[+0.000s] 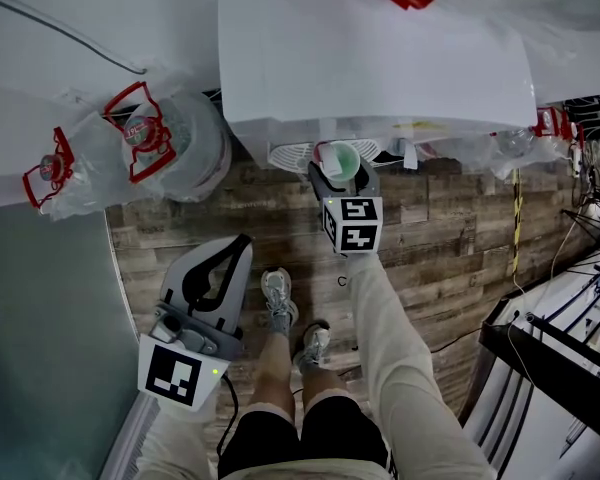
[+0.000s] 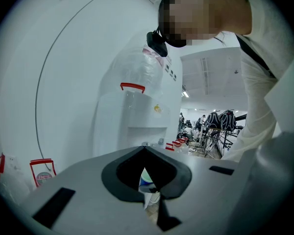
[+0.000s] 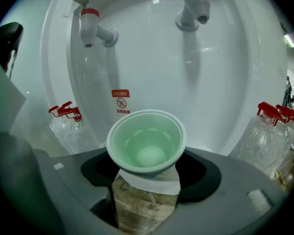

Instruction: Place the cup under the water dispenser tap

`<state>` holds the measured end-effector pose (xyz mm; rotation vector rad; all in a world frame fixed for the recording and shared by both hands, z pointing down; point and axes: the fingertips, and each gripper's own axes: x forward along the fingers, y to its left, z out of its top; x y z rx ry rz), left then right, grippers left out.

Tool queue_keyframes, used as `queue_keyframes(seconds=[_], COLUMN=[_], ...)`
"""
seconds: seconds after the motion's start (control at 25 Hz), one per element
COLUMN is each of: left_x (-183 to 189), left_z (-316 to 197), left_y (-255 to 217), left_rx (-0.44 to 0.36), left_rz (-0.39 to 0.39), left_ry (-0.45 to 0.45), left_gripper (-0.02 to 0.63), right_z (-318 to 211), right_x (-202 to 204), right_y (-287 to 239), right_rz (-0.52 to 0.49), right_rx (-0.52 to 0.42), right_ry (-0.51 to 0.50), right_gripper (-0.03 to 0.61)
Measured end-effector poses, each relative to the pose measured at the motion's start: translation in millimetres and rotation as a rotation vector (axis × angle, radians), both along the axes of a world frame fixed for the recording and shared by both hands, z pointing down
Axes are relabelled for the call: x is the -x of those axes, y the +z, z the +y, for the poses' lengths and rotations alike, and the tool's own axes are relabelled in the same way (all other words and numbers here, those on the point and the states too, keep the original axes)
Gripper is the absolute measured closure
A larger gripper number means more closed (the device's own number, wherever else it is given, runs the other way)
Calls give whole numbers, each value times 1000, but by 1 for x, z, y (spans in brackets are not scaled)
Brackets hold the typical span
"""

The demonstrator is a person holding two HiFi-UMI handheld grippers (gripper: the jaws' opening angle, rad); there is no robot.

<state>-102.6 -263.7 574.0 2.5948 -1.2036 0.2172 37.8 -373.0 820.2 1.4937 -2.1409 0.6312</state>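
right gripper (image 3: 148,176) jaws spread wide, green cup (image 3: 146,142) sits between them under water dispenser (image 1: 380,58) taps; left gripper (image 1: 242,244) closed, empty

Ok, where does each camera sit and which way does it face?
Head view: on the person's head, facing steeply down over dispenser; shows left gripper, right gripper, legs.
Left gripper view: on that gripper, facing the dispenser roughly level; shows shut jaws, person's torso.
Right gripper view: on that gripper, facing the taps; cup between parted jaws.
Shared: cup, in head and right gripper views.
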Motion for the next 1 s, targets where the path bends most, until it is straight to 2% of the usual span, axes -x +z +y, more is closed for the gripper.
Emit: queue_keyframes(seconds=[0.44,0.76,0.84,1.0], left_x=[-4,-15,-18,-27], left_z=[8,16,18,21], left_y=[-10,-21,-24,-34], left_rx=[-15,-31,-34,-49], left_rz=[13,11,12,14], left_ry=[2,8,8,14], left_gripper=[607,608,609,609], right_z=[16,47,57,73], right_x=[0,-7,-7,-14], right_y=[-16,-33,-42,-68], right_rz=[-42,-115,-134,-114], right_rx=[-17,-8,-9,-57], right_ry=[11,50,42,42], right_gripper=[232,245,293,523])
